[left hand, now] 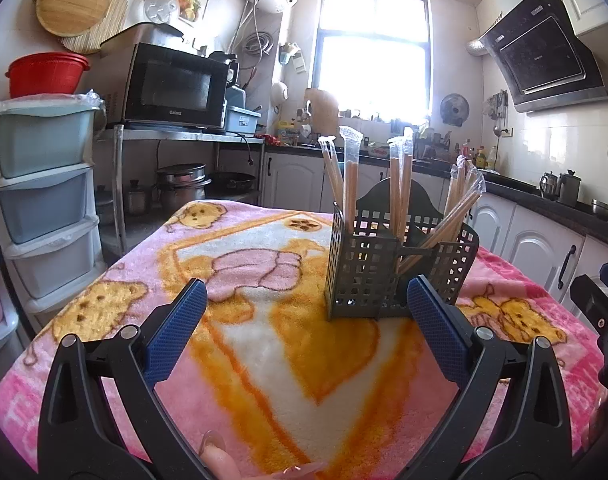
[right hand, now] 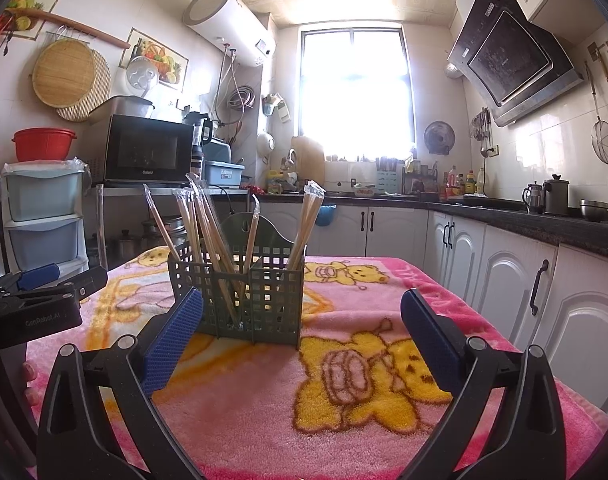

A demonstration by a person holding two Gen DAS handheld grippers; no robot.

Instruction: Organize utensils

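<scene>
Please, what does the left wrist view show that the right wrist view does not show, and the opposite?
Only the left wrist view shows the open left gripper from behind and the fingertips of the person at the bottom edge. Only the right wrist view shows the open right gripper from behind, the skimmers hanging on the right wall and a blue bin on a cabinet door. Both show the green holder with wrapped chopsticks standing in it, the pink bear blanket, the microwave, the window and the range hood.

Home kitchen: microwave (left hand: 172, 86), range hood (left hand: 543, 48), cabinets (right hand: 503, 280).
</scene>
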